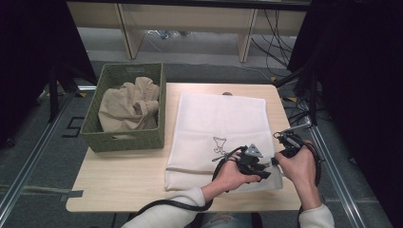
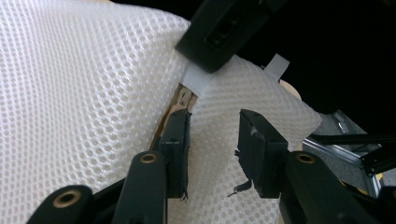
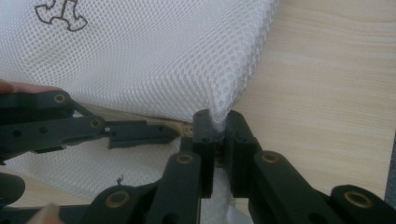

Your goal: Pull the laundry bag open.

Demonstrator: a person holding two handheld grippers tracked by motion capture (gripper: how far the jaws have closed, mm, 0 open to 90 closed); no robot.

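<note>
A white mesh bag (image 1: 218, 118) with a small dark print lies flat on the wooden table (image 1: 119, 180). At the bag's near right corner my right gripper (image 3: 218, 135) is shut on the bag's edge, the mesh (image 3: 154, 56) bunching up between its pads. In the high view this right gripper (image 1: 280, 154) sits at the bag's right edge. My left gripper (image 2: 212, 149) is open just beside it. One of its jaws lies in the slit where wood shows, and a layer of mesh (image 2: 93, 93) is between the jaws without being pressed. The high view shows the left gripper (image 1: 265, 168) over that same corner.
A green woven basket (image 1: 121, 140) stands at the table's left and holds a crumpled beige cloth (image 1: 126, 107). Bare wood shows in front of the basket and along the right edge. Metal rails and cables run on the floor around the table.
</note>
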